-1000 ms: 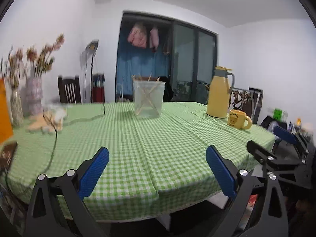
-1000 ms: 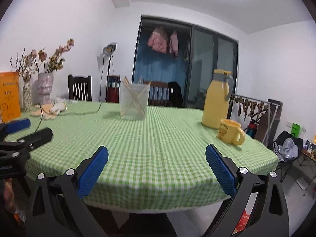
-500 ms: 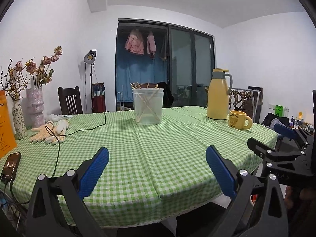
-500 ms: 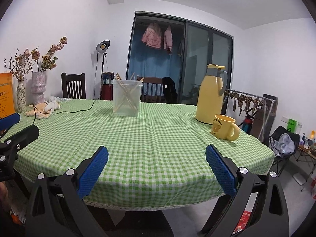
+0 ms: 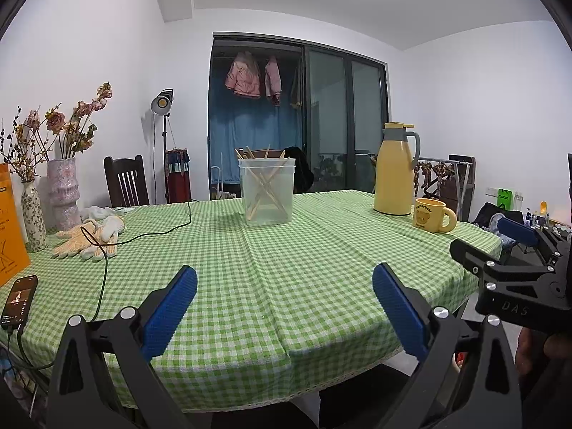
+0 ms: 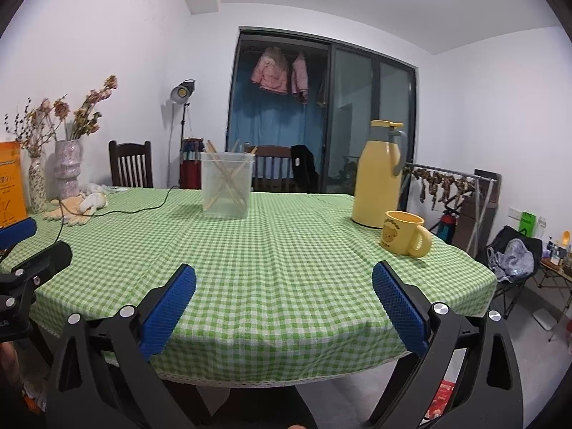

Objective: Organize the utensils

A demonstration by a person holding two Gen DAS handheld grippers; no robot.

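A clear plastic container [image 5: 267, 190] [image 6: 226, 185] stands near the table's far middle with several wooden chopsticks [image 5: 265, 185] [image 6: 228, 180] crossed inside it. My left gripper [image 5: 284, 287] is open at the near table edge, nothing between its blue pads. My right gripper [image 6: 284, 287] is also open and empty, over the near edge further right. Each gripper shows at the side of the other's view, the right one [image 5: 514, 246] and the left one [image 6: 25, 250].
A green checked tablecloth [image 5: 286, 268] covers the table. A yellow thermos jug [image 5: 394, 168] and yellow bear mug [image 5: 432, 215] stand right. Work gloves [image 5: 87, 237], a black cable [image 5: 150, 232], a phone [image 5: 18, 300], vases of dried flowers [image 5: 62, 186] and an orange board [image 5: 10, 228] are left. Chairs stand behind.
Both views have risen and tilted up a little, so the container and jug sit lower and further off. Both grippers stay open and empty.
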